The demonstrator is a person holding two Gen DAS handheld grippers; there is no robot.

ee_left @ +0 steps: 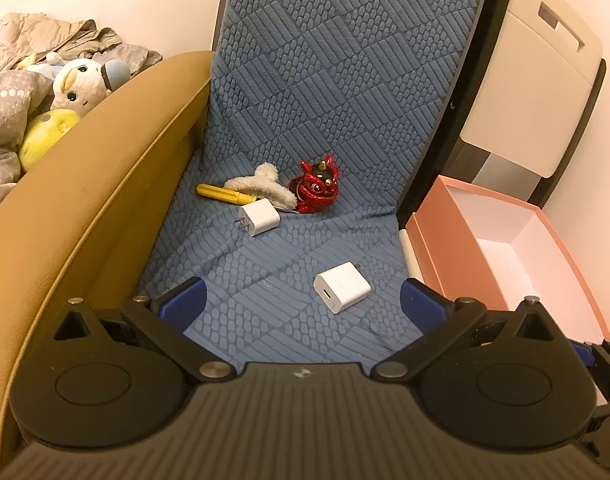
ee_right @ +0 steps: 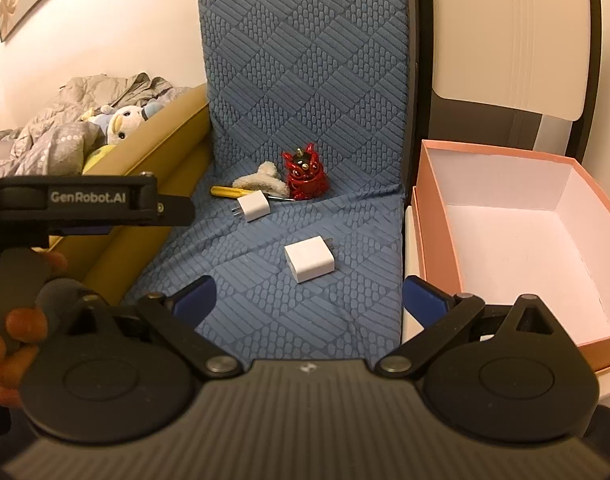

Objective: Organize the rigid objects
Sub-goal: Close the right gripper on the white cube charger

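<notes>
On the blue quilted seat lie a large white charger (ee_left: 342,287) (ee_right: 309,260), a smaller white plug adapter (ee_left: 259,218) (ee_right: 254,205), a yellow-handled screwdriver (ee_left: 221,194) (ee_right: 229,192), a fuzzy beige hair claw (ee_left: 261,186) (ee_right: 261,179) and a red glossy figurine (ee_left: 315,190) (ee_right: 305,178). An open pink box (ee_left: 457,240) (ee_right: 433,216) with a white inside stands right of the seat. My left gripper (ee_left: 301,300) is open and empty, just short of the large charger. My right gripper (ee_right: 309,300) is open and empty, close before the same charger.
A tan padded armrest (ee_left: 105,184) (ee_right: 157,148) borders the seat on the left, with bedding and plush toys (ee_left: 65,92) behind it. A white and black chair back (ee_left: 529,88) stands behind the box. The left gripper's body (ee_right: 89,200) and a hand show at the left of the right wrist view.
</notes>
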